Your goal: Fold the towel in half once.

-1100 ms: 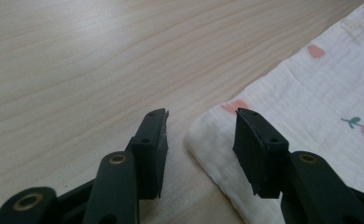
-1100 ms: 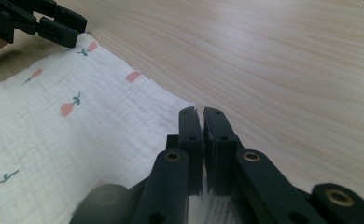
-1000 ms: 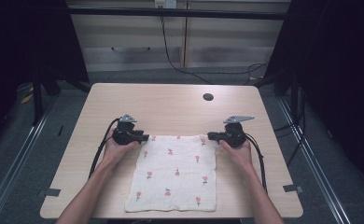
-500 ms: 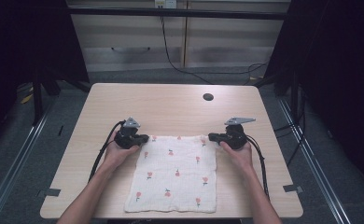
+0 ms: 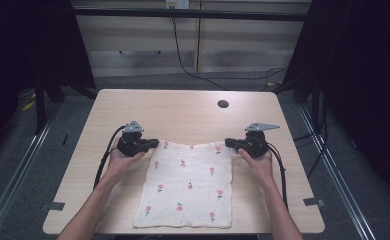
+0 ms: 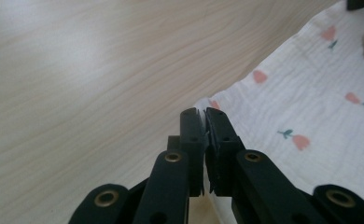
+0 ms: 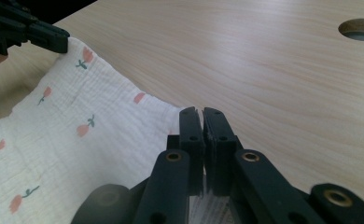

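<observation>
Cloth (image 5: 188,185), white with small red flowers, is lying across the near middle of the bench (image 5: 183,107), its near edge running right along the bench's near edge and its two far corners coming up off the wood. You are pinching the far left corner with your left gripper (image 5: 155,143): its fingers have just been closing, and in the left gripper view (image 6: 204,116) they are now sitting together with a thin strip of fabric caught between them. Your right gripper (image 5: 229,142) is clamping the far right corner the same way; in the right gripper view (image 7: 202,114) the fingers are pressing together on the cloth's edge, which is bunching below them. Between the two grips the far edge is sagging a little toward you. Both hands are sitting just outside the cloth's side edges, cables trailing back toward the near edge. A round hole (image 5: 223,104) is showing in the bench toward the far right corner, well apart from the cloth.
</observation>
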